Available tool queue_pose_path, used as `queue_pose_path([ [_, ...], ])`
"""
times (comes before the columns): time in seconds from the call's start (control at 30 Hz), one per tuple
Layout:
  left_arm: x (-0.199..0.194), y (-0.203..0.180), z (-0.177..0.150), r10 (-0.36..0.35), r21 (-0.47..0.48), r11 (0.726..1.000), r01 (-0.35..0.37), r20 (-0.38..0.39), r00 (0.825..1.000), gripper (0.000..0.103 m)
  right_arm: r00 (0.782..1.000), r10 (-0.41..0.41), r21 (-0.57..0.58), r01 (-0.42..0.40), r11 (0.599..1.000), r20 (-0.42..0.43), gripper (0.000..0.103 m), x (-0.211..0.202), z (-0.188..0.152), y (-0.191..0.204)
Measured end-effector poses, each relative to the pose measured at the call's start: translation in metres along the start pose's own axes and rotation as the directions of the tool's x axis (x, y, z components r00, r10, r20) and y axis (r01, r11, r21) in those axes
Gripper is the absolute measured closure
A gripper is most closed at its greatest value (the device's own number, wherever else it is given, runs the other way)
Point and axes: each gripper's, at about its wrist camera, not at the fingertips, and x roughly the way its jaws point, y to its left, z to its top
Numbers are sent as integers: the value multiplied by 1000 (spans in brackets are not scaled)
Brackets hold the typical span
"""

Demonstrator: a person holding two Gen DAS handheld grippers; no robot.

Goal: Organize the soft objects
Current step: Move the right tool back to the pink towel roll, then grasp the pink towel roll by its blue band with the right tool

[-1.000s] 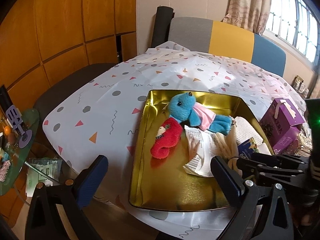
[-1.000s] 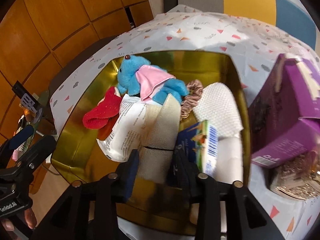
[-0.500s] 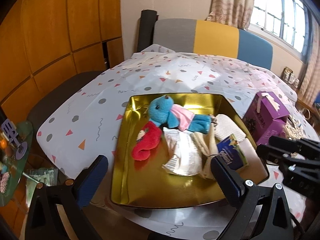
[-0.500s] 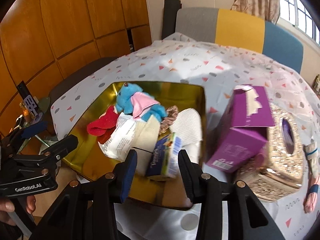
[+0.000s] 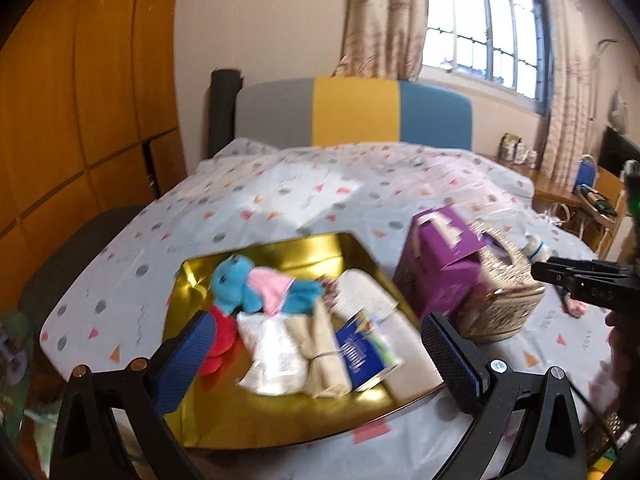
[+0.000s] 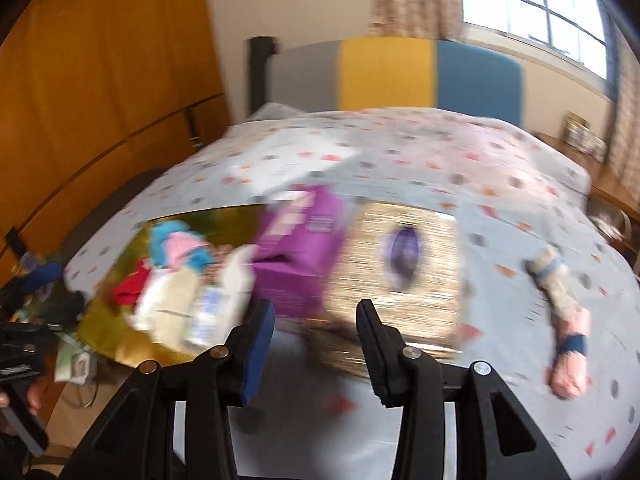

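Right wrist view: your right gripper (image 6: pixel 316 326) is spread, empty; the limp plush (image 6: pixel 566 316) at 3 o'clock may slip a shallow pinch.

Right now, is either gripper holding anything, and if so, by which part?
Nothing is held. The left gripper stands wide open above the gold metal tray, and the right gripper hangs part open with only air between its pads.
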Motion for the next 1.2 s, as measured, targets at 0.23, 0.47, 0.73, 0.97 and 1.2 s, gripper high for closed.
queue_pose_path([
  [0.23,4,-31,14,-97,39,995,97,11,995,0,988,-143,265,153,952,-56,59,-11,-12,-120],
  [0.47,6,-69,23,-201,106,974,200,0,980,0,946,-245,560,323,763,-212,43,-13,-38,-249],
  [0.73,5,-106,33,-297,173,938,300,-41,954,0,904,-228,604,414,681,-361,43,27,-49,-309],
  [0.97,4,-144,48,-357,245,901,358,-53,933,0,881,-219,536,436,723,-420,43,52,-60,-310],
  [1.2,12,-194,71,-422,280,858,430,-91,902,0,860,-254,506,473,721,-442,64,45,-65,-308],
])
